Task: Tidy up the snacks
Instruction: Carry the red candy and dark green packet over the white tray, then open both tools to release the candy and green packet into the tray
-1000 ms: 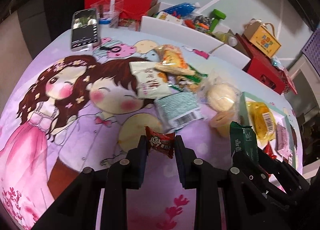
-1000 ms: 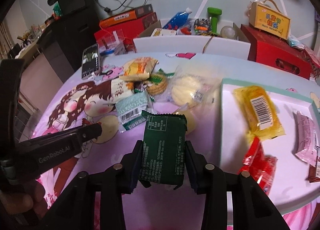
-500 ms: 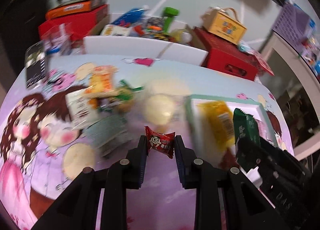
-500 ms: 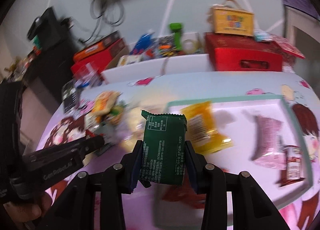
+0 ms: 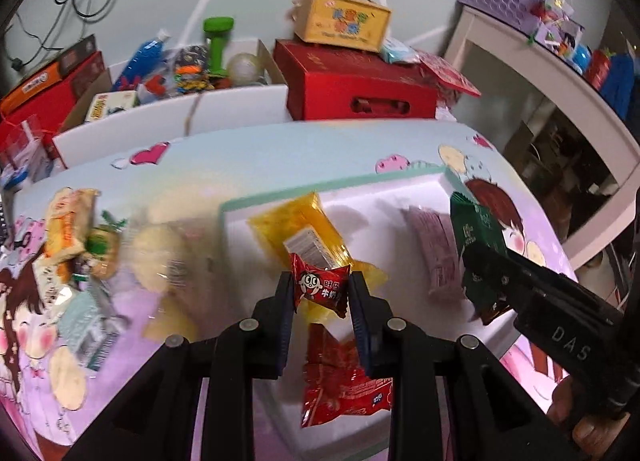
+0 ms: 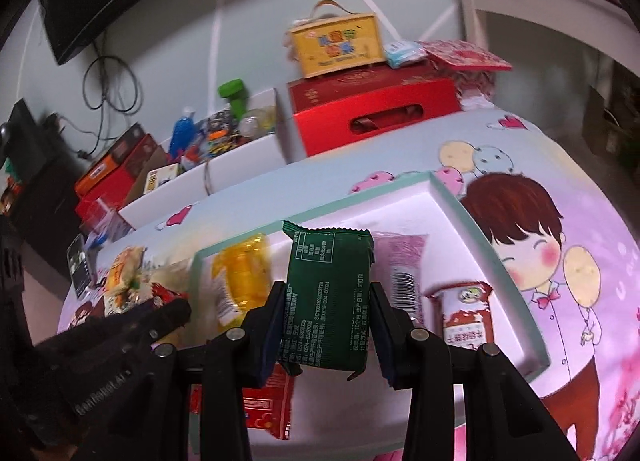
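Carry step: both loads over the white tray (image 5: pixel 424 181).

We read the left tool (image 5: pixel 320 293) clamped on a small red candy (image 5: pixel 318 289), the right tool (image 6: pixel 326 321) clamped on a green packet (image 6: pixel 328 297); next, we judge, lower and release onto bare tray ahead of each tool.
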The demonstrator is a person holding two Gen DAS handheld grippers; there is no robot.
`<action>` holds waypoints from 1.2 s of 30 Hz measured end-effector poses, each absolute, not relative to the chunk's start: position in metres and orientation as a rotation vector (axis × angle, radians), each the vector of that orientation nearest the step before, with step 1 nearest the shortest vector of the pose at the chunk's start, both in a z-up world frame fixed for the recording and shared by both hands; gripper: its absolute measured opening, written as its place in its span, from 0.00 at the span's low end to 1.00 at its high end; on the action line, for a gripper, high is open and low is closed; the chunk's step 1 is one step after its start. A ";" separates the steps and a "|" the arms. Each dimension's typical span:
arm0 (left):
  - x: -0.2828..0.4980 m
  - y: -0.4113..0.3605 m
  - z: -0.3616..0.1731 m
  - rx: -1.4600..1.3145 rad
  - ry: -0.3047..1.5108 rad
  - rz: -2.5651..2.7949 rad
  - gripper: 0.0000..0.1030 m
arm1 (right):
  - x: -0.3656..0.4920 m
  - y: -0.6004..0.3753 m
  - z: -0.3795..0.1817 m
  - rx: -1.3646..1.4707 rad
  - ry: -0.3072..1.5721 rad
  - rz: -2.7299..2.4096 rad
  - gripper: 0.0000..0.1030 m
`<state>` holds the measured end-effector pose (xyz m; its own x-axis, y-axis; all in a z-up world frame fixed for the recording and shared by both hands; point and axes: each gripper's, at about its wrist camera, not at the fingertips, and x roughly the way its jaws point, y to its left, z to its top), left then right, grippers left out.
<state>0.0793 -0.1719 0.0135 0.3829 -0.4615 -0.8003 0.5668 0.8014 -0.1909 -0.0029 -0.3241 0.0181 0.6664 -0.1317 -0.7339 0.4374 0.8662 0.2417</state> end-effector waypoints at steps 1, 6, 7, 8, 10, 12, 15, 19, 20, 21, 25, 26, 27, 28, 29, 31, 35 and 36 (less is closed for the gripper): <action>0.079 -0.174 0.009 0.131 0.987 -0.654 0.27 | -0.003 -0.325 0.016 0.428 0.789 -0.332 0.41; 0.093 -0.168 -0.003 0.125 1.004 -0.604 0.27 | -0.002 -0.322 0.011 0.421 0.799 -0.315 0.41; 0.096 -0.166 -0.006 0.120 1.009 -0.596 0.27 | 0.000 -0.322 0.008 0.420 0.807 -0.311 0.41; 0.097 -0.165 -0.009 0.121 1.013 -0.590 0.27 | 0.002 -0.321 0.005 0.421 0.817 -0.304 0.41; 0.100 -0.165 -0.014 0.125 1.020 -0.582 0.27 | 0.005 -0.318 0.000 0.422 0.835 -0.295 0.41; 0.101 -0.167 -0.016 0.126 1.024 -0.586 0.27 | 0.008 -0.316 -0.002 0.415 0.843 -0.288 0.41; 0.099 -0.171 -0.018 0.142 1.021 -0.605 0.27 | 0.011 -0.312 -0.005 0.405 0.854 -0.281 0.41; 0.096 -0.180 -0.021 0.163 1.026 -0.627 0.27 | 0.012 -0.311 -0.005 0.396 0.855 -0.289 0.42; 0.095 -0.181 -0.021 0.164 1.028 -0.630 0.27 | 0.012 -0.312 -0.005 0.395 0.855 -0.292 0.42; 0.094 -0.182 -0.022 0.166 1.029 -0.633 0.27 | 0.012 -0.312 -0.005 0.394 0.855 -0.295 0.42; 0.091 -0.185 -0.019 0.179 1.026 -0.638 0.29 | 0.014 -0.311 -0.005 0.387 0.861 -0.299 0.42; 0.089 -0.185 -0.017 0.180 1.027 -0.642 0.30 | 0.014 -0.310 -0.005 0.384 0.864 -0.297 0.42; 0.089 -0.185 -0.016 0.180 1.031 -0.643 0.34 | 0.015 -0.309 -0.006 0.379 0.868 -0.296 0.42; 0.089 -0.184 -0.016 0.181 1.037 -0.635 0.38 | 0.016 -0.307 -0.006 0.375 0.872 -0.295 0.42; 0.090 -0.183 -0.016 0.182 1.041 -0.625 0.41 | 0.016 -0.306 -0.006 0.370 0.874 -0.295 0.42; 0.090 -0.180 -0.015 0.171 1.052 -0.624 0.44 | 0.016 -0.305 -0.004 0.359 0.870 -0.296 0.41; 0.091 -0.178 -0.013 0.165 1.053 -0.620 0.45 | 0.015 -0.303 -0.002 0.349 0.864 -0.297 0.41; 0.091 -0.178 -0.013 0.166 1.054 -0.618 0.47 | 0.015 -0.303 -0.001 0.346 0.864 -0.299 0.41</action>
